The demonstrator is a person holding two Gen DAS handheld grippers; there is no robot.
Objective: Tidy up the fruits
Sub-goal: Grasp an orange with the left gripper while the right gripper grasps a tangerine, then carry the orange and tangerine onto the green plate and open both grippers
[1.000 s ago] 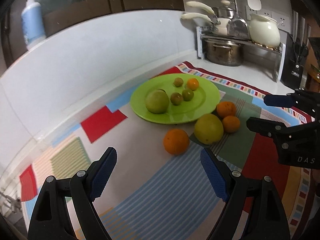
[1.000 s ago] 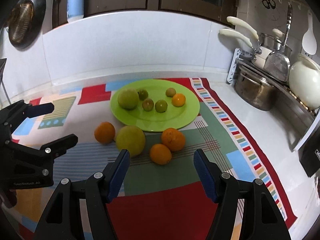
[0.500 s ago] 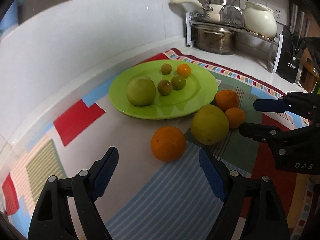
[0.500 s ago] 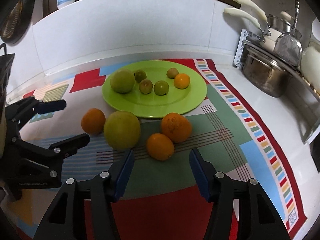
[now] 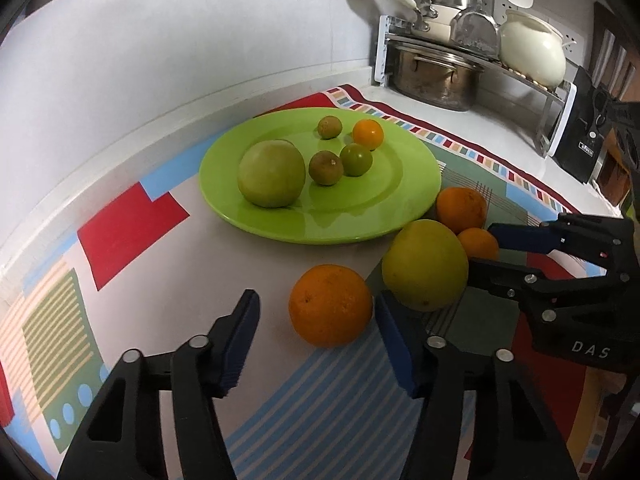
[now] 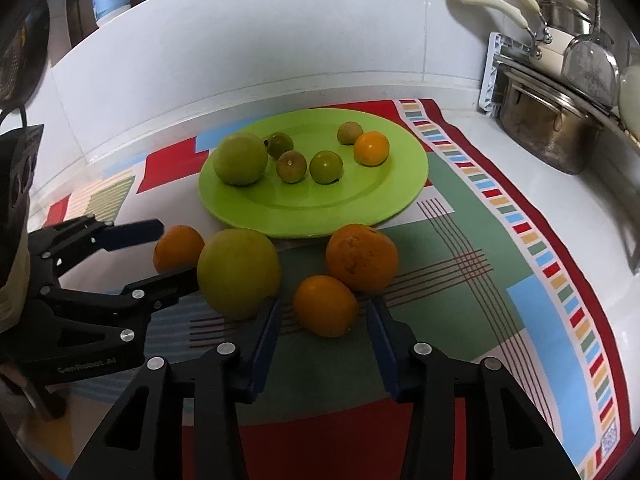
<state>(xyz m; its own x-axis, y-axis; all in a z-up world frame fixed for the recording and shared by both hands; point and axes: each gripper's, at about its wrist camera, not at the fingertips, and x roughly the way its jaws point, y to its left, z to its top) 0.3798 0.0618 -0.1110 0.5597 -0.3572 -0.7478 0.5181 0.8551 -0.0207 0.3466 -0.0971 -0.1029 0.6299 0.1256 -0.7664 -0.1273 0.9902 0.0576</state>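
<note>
On a patterned mat, a green plate (image 5: 224,208) (image 6: 400,208) holds a large green fruit (image 5: 272,178), several small green fruits and one small orange one. Before it lie an orange (image 5: 330,304) (image 6: 178,246), a big yellow-green fruit (image 5: 424,264) (image 6: 238,272), a larger orange (image 6: 362,256) and a small orange (image 6: 325,306) (image 5: 478,242). My left gripper (image 5: 316,304) (image 6: 178,252) is closing around the first orange, with a gap still at its left pad. My right gripper (image 6: 323,308) (image 5: 482,248) is closing around the small orange, pads just off it.
A white tiled wall runs behind the plate. At the back right stands a rack with a steel pot (image 5: 432,76) (image 6: 548,136), pans and a white pot (image 5: 532,52). A black knife block (image 5: 588,148) is at the far right. The mat (image 6: 460,232) covers the counter.
Both grippers came forward and down onto the loose fruit, and their jaws narrowed. The orange now lies between the left fingers, the small orange between the right fingers.
</note>
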